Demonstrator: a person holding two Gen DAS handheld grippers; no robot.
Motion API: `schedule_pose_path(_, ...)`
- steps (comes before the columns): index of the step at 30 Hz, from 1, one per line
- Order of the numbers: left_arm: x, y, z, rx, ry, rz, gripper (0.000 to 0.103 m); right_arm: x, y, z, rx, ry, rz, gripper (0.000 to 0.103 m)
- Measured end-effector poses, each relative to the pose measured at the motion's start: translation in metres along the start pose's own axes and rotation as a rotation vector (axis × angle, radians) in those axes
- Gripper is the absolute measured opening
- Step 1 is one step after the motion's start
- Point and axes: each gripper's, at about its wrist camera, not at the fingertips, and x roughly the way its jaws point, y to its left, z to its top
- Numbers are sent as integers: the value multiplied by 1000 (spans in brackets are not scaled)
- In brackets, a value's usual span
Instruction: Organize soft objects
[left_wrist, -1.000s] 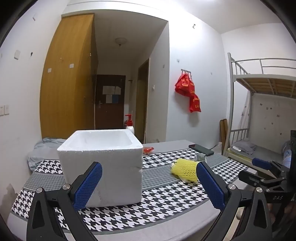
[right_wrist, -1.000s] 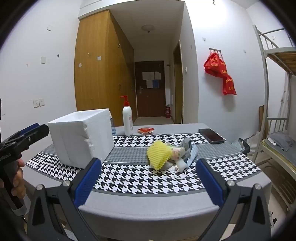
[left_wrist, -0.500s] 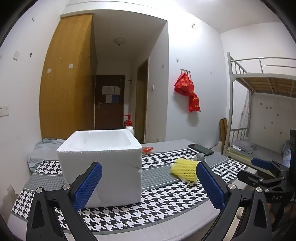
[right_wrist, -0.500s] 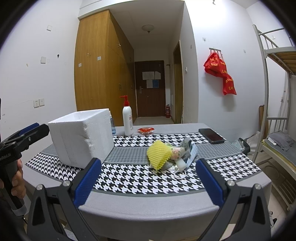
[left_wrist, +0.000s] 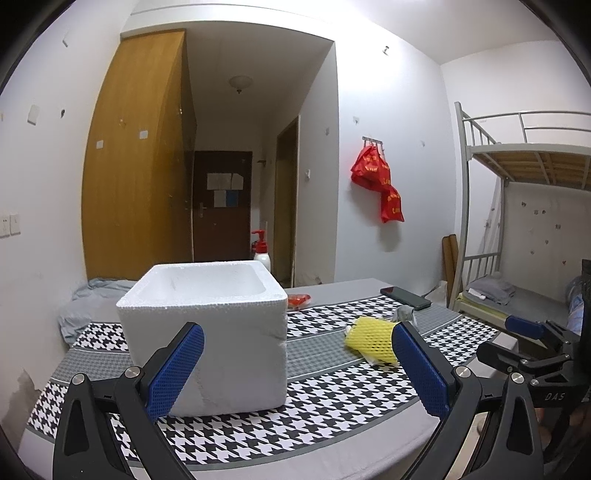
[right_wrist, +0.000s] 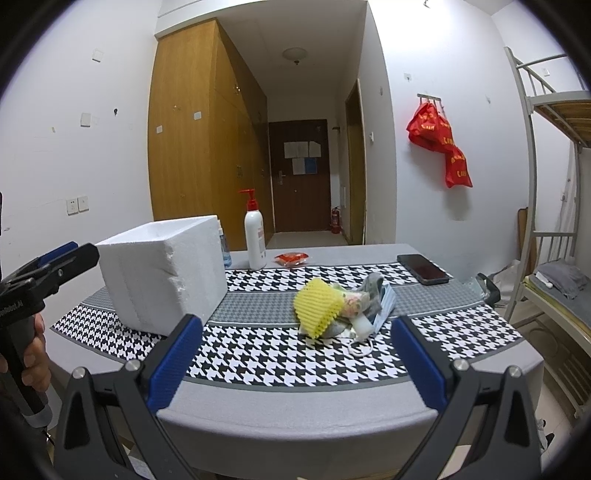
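room: dorm-style space, wooden wardrobe (right_wrist: 207, 129) at the far left, dark door down the hall, bunk bed (left_wrist: 524, 155) at the right, red bags (right_wrist: 439, 144) hanging on the wall.
surface: grey table (right_wrist: 295, 417) with a houndstooth runner across it.
left gripper (left_wrist: 295, 369): blue-padded jaws spread wide with nothing between them, hovering at the near edge, facing the box.
foam box (left_wrist: 207, 332): white, open-topped, on the left of the table; looks empty from this angle, though its floor is hidden.
pump bottle (right_wrist: 255, 236): upright at the far side, just right of the box; small red packet (right_wrist: 291, 258) beside it.
soft pile (right_wrist: 343, 306): right of the box and well apart from it; yellow foam net (right_wrist: 316, 306) on the left of the heap, cloth and a face mask bunched to its right, a white loop trailing toward the near edge.
right gripper (right_wrist: 295, 365): jaws wide apart, gripping nothing, pile dead ahead and farther in.
phone (right_wrist: 423, 268): dark slab, far right.
key relation: the pile sits straight in front of the right gripper's jaws and off to the right of the left gripper's, so the right hand looks nearer; the net's long axis runs roughly near-to-far with a lean, so a straight reach should straddle it.
stage: nothing boxed yet, by the look of it.
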Motion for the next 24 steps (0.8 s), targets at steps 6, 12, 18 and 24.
schedule_pose_path(6,2,0,-1,-5,15,-2,102,-3,0,0,-2,-6,0,103)
schedule_pose_path(12,3,-1,0,-1,18,6,102,-5,0,1,-4,-6,-4,103)
schedule_pose_path(18,3,-3,1,4,25,6,102,-5,-2,1,-4,-7,-8,103)
schedule_pose_path(24,3,-4,1,5,24,3,102,-8,-3,1,-4,-11,-10,103)
